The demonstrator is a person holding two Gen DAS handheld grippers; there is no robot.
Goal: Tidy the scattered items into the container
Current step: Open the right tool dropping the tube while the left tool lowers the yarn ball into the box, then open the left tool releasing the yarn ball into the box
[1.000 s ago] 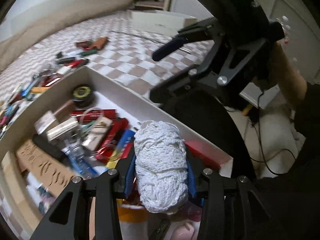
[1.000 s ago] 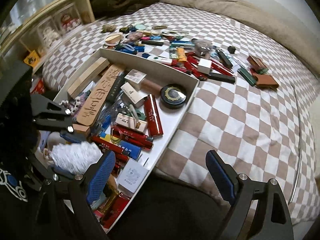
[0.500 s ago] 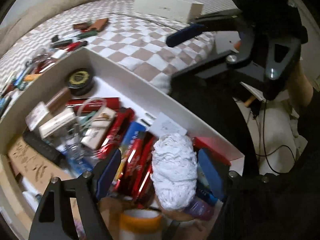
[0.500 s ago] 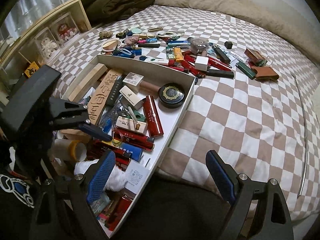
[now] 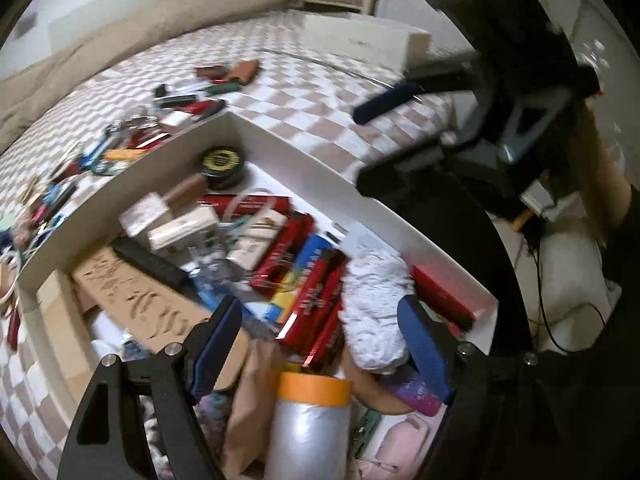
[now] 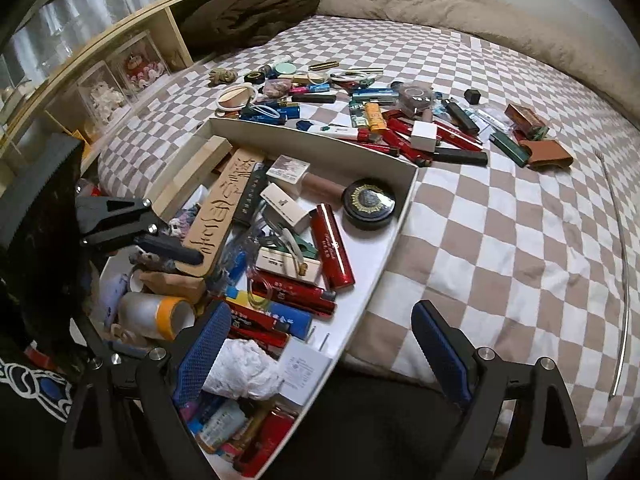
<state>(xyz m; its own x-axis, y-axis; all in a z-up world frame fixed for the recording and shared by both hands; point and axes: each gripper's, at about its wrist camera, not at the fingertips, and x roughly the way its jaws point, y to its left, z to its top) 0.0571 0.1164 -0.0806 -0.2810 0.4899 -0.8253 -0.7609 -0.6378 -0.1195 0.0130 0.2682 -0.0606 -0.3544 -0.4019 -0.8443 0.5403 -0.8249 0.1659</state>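
The white box (image 5: 312, 160) lies on the checkered bed, packed with red tubes, cartons and a carved wooden plaque (image 6: 224, 208). A white crocheted bundle (image 5: 374, 312) lies inside it near the corner, also in the right wrist view (image 6: 240, 368). My left gripper (image 5: 320, 344) is open and empty, raised over the box just above the bundle. My right gripper (image 6: 320, 352) is open and empty at the box's near side wall (image 6: 394, 240). Scattered items (image 6: 400, 120) lie on the bed beyond the box.
A roll of plastic film with orange tape (image 5: 308, 420) and a round black tin (image 6: 368, 202) are in the box. A brown leather case (image 6: 546, 154) and a thin metal rod (image 6: 622, 272) lie at right. Shelves (image 6: 120, 72) stand to the left.
My left gripper opened and let go of the white bundle, which now lies in the box. The gripper then drew back and up. My right gripper stayed open and moved a little forward.
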